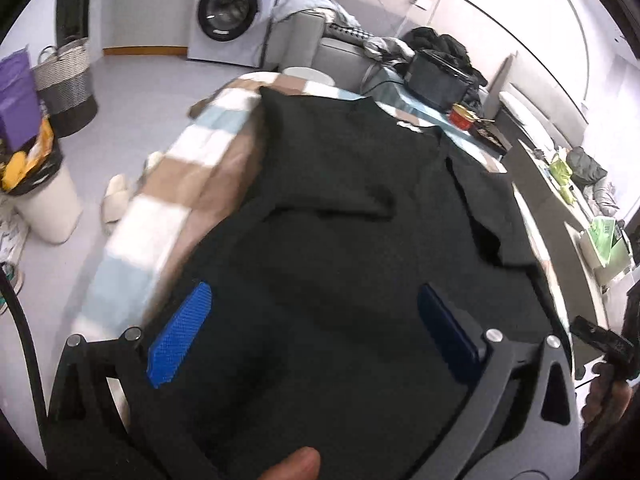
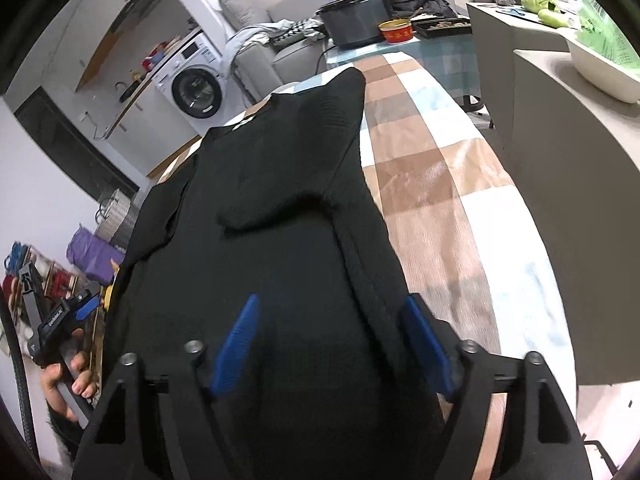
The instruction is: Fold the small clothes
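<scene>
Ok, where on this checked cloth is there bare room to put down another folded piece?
Bare checked cloth runs between the black garment and the grey counter. The far end is crowded: black box, red bowl.

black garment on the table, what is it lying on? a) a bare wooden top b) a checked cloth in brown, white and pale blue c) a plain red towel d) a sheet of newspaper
b: the black garment lies spread over a checked cloth with brown, white and pale blue squares, seen beside it in both wrist views.
</scene>
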Motion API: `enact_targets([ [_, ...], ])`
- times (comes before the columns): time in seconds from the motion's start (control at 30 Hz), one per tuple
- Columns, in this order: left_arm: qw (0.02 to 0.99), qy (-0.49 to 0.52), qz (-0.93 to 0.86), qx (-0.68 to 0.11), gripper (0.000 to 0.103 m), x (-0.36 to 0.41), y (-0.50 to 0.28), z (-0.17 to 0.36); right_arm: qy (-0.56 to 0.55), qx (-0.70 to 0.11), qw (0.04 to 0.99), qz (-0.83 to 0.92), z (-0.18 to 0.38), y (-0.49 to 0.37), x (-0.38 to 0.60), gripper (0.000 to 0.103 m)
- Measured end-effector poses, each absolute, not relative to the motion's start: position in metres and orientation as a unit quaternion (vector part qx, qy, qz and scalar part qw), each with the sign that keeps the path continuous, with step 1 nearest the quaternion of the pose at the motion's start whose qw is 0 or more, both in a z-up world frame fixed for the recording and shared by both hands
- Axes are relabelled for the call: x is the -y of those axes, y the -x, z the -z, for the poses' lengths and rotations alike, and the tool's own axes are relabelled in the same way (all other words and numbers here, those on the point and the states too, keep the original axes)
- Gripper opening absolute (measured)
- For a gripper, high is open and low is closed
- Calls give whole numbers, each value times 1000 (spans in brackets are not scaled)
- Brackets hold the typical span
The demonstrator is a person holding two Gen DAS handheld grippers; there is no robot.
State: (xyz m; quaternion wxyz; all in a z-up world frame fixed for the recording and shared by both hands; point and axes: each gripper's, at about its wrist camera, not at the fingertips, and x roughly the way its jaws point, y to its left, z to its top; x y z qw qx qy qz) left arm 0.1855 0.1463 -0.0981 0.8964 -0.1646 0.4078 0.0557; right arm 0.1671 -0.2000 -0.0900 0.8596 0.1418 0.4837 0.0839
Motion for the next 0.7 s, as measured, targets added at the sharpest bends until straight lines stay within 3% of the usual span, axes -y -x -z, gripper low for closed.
enact_targets([
  [0.47, 898, 185, -98, -388, 102, -178, -36, 98, -151, -523, 833, -99, 94, -50, 245, 85],
  [0.7, 912, 193, -83, -351, 102, -177, 10, 69, -124, -551, 814, -135, 94, -13, 257, 85],
])
